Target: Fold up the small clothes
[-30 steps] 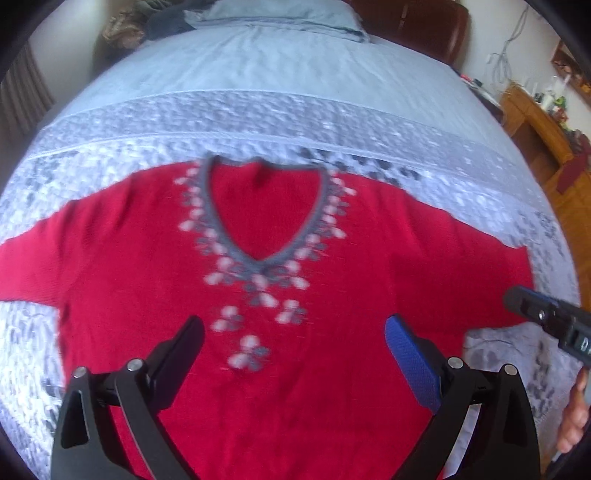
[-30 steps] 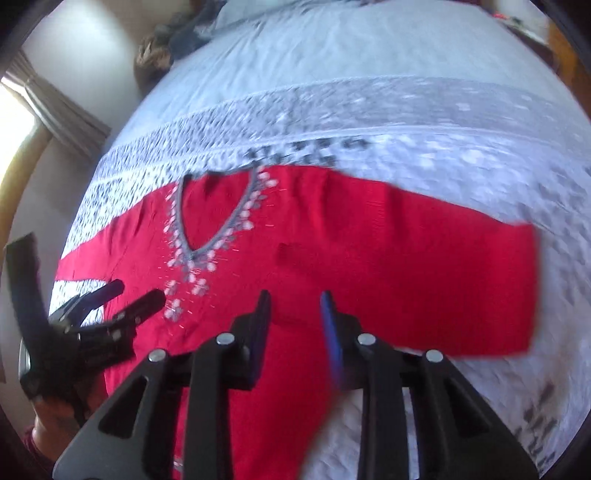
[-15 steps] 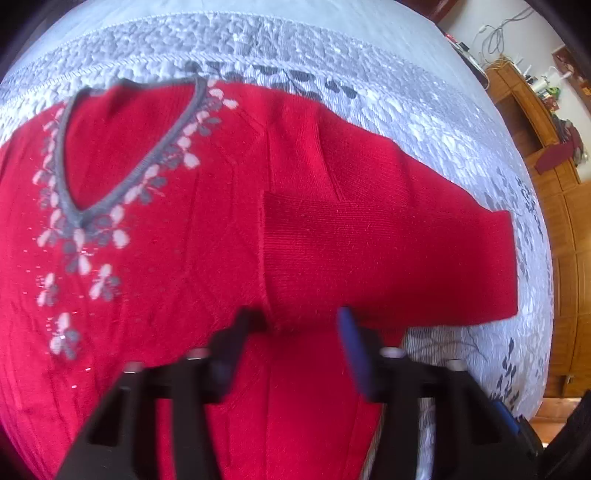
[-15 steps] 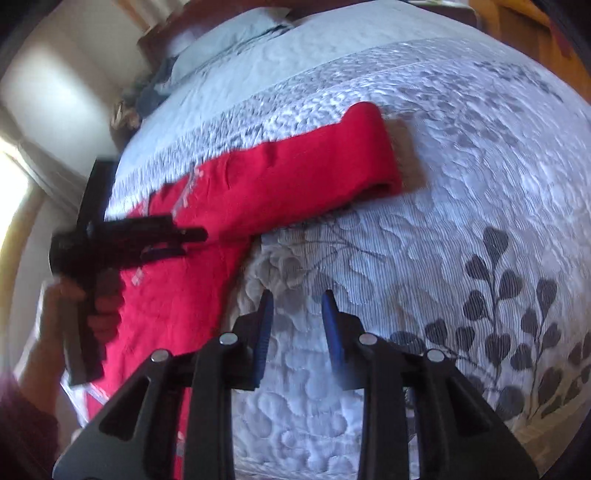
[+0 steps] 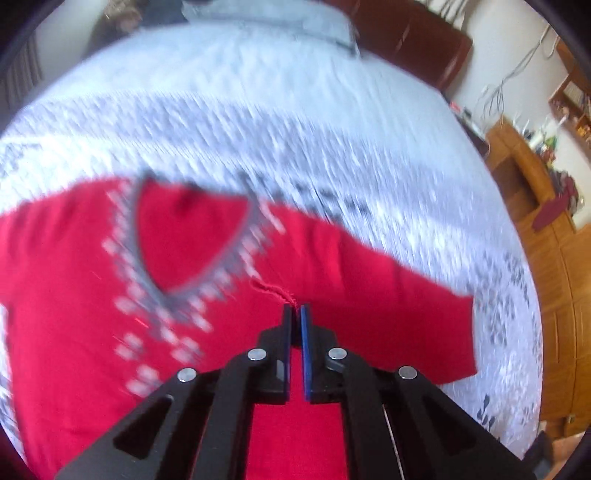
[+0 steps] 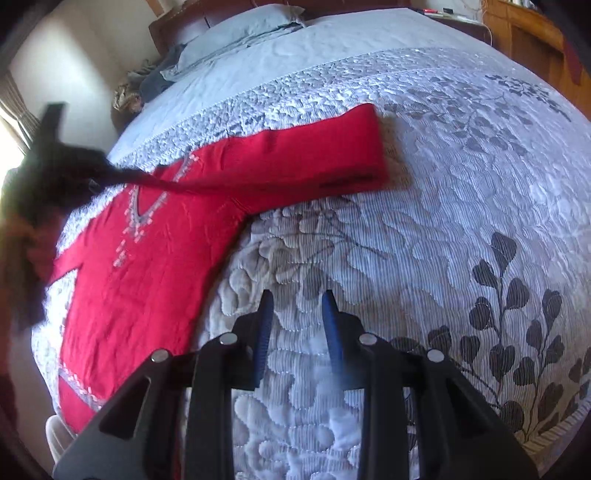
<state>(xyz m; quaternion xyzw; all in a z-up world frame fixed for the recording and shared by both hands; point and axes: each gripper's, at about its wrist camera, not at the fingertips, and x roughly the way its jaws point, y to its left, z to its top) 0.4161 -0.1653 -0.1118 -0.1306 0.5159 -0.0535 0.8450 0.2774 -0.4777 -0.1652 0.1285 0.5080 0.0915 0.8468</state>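
Left gripper, open a second ago, is now pinching the red sweater (sleeve fold starting); right gripper is hovering parted over the quilt.

bed: quilted bedspread | pillow | wooden cabinets | white wall

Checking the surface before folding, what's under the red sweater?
The grey floral quilt shows all around the red sweater; whatever lies directly beneath is covered.
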